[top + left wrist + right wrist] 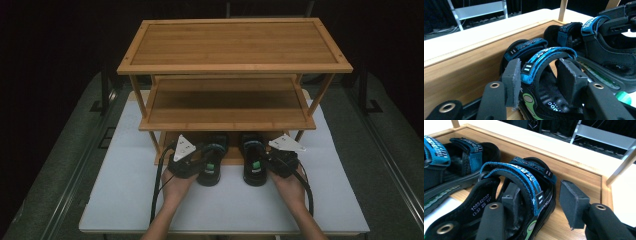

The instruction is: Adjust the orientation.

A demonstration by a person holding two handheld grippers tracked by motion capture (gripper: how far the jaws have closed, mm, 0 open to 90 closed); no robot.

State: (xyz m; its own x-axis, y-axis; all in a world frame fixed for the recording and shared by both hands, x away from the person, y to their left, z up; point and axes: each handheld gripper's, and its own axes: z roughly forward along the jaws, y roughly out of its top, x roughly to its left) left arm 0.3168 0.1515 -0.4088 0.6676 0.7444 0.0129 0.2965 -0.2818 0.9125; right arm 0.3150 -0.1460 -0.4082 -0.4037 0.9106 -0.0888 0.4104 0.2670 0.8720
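**Sandals on bottom shelf, both grips released**

Left gripper: jaws stand apart, astride the blue ankle strap of the left sandal. One pad sits just beside the strap's outer face, the other inside the loop; neither presses on it. The sandal lies flat with its toe in the tray.

Right gripper: jaws likewise apart. One pad is inside the strap loop of the right sandal, the other stands clear outside it over the tray. No clamp is seen.

Position of goods: in the high view the two sandals lie side by side, near but apart, toes forward on the bottom tier of the bamboo rack, heels overhanging its front edge toward the white table top. The two upper shelves are bare.

Progress, as judged: placement looks essentially done and the release made. Remaining work appears to be drawing the inner pads out of the strap loops without dragging the sandals, and perhaps pushing the heels further in.

Pose: both forearms enter from the bottom edge, hands low at table level, grippers held roughly level and pointing forward, angled slightly inward.
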